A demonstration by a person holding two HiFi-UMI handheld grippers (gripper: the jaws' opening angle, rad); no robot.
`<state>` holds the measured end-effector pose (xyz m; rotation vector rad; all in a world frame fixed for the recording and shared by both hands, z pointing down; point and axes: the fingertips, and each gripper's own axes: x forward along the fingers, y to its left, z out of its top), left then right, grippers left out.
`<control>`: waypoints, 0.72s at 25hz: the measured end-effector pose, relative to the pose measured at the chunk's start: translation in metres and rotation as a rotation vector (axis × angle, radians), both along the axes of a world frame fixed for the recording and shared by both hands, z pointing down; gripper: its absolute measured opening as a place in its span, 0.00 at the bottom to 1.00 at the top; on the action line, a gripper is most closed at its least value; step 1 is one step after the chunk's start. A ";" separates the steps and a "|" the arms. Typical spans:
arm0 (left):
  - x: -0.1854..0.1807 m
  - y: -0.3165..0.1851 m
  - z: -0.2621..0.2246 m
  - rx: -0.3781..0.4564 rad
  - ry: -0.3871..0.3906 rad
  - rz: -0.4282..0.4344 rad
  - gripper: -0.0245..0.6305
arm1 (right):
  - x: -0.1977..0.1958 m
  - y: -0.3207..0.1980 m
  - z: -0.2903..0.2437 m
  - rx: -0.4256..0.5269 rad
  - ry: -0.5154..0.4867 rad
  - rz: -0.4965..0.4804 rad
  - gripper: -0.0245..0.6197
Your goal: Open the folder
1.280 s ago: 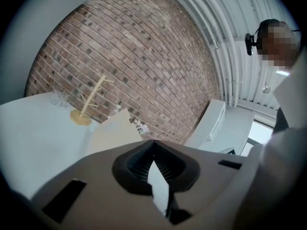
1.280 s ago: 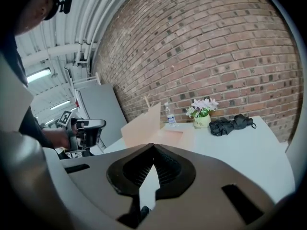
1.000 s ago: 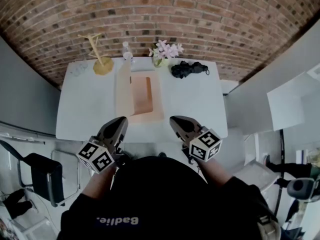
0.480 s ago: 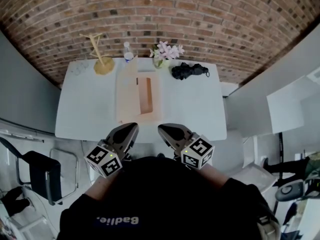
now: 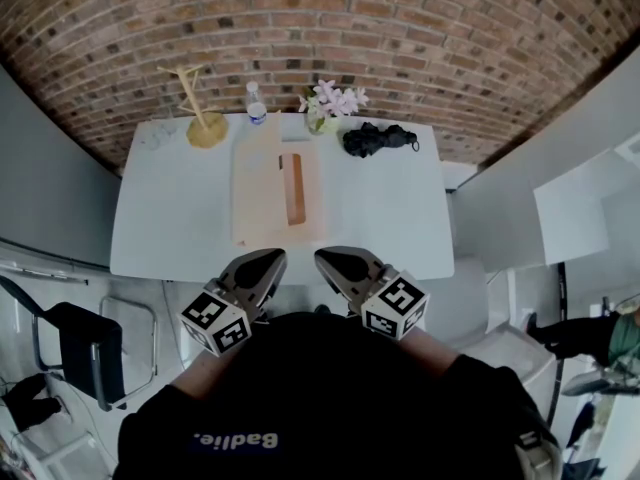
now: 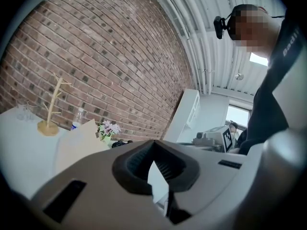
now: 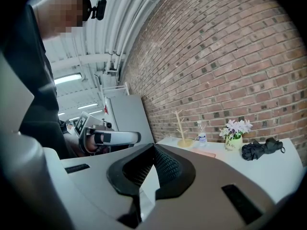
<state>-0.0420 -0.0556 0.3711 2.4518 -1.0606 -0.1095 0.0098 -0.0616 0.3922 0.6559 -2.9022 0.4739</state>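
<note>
The folder (image 5: 262,190) lies spread on the middle of the white table (image 5: 170,218), pale beige with a narrow darker orange band (image 5: 292,189) down its middle. In the left gripper view its pale sheet (image 6: 76,145) rises at a slant; in the right gripper view the folder (image 7: 206,154) shows as a thin pink strip. My left gripper (image 5: 274,256) and right gripper (image 5: 322,257) hover side by side just off the table's near edge, close to my body, apart from the folder. Both are shut with nothing between the jaws, the left gripper (image 6: 153,143) and the right gripper (image 7: 153,147) alike.
Along the table's far edge stand a wooden branch stand (image 5: 203,126), a water bottle (image 5: 255,102), a vase of flowers (image 5: 330,104) and a black bundle (image 5: 375,140). A brick wall rises behind. A black chair (image 5: 75,343) stands at the left.
Both grippers drew back from over the table's near edge toward my body and came closer together. The folder's dark orange area narrowed while its pale sheet widened.
</note>
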 end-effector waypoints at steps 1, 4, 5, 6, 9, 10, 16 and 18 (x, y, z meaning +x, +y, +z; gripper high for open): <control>0.001 0.000 0.001 0.002 -0.001 0.002 0.04 | 0.000 0.001 0.001 -0.002 0.002 0.000 0.08; 0.001 0.000 0.004 0.017 -0.002 0.012 0.04 | 0.001 0.001 0.002 -0.009 0.008 0.002 0.08; 0.001 0.000 0.004 0.020 -0.003 0.013 0.04 | 0.001 0.001 0.002 -0.011 0.009 0.004 0.08; 0.001 0.000 0.003 0.017 -0.002 0.012 0.04 | 0.001 0.000 0.001 -0.011 0.005 0.006 0.08; 0.001 -0.001 0.002 0.008 -0.004 0.009 0.04 | 0.000 0.000 0.000 -0.008 0.000 0.008 0.08; 0.001 -0.001 0.002 0.007 -0.005 0.010 0.04 | 0.001 0.000 0.001 -0.012 0.003 0.008 0.08; 0.002 0.000 0.002 0.016 -0.009 0.012 0.04 | 0.001 0.002 0.001 -0.032 0.006 0.009 0.08; 0.002 0.001 0.000 0.014 -0.011 0.007 0.04 | 0.001 0.003 0.001 -0.031 0.005 0.006 0.08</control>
